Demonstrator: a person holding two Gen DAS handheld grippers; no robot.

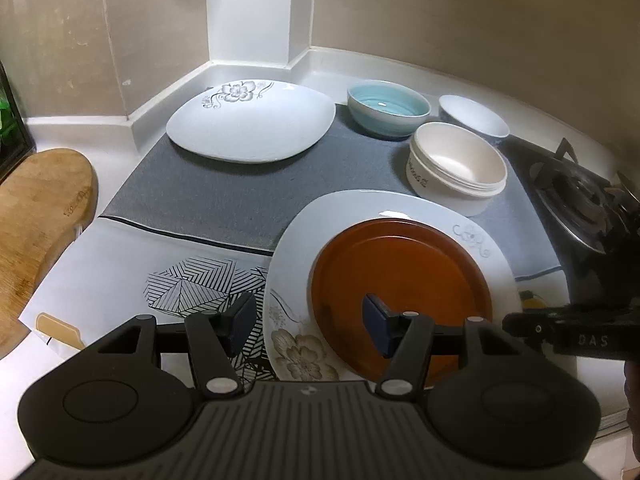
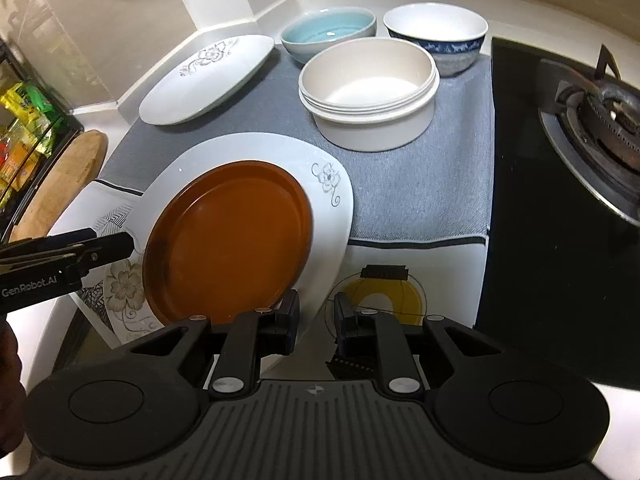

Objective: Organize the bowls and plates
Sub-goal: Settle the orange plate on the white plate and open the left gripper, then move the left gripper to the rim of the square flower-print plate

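Observation:
A brown round plate (image 1: 400, 288) lies on a white floral plate (image 1: 296, 240) near the counter's front. My left gripper (image 1: 308, 320) is open, its fingers straddling the near left rim of these plates. My right gripper (image 2: 316, 316) is open beside the white plate's (image 2: 332, 216) near right edge, its left finger over the rim by the brown plate (image 2: 228, 236). A second white floral plate (image 1: 250, 120) lies at the back left. A blue bowl (image 1: 386, 108), a cream bowl (image 1: 456, 172) and a blue-patterned bowl (image 2: 436, 36) stand at the back right.
A grey mat (image 1: 212, 196) and a patterned cloth (image 1: 120, 272) cover the counter. A wooden cutting board (image 1: 36, 220) lies at the left. A gas stove (image 2: 568, 152) is at the right. A rack with packets (image 2: 24, 136) stands far left.

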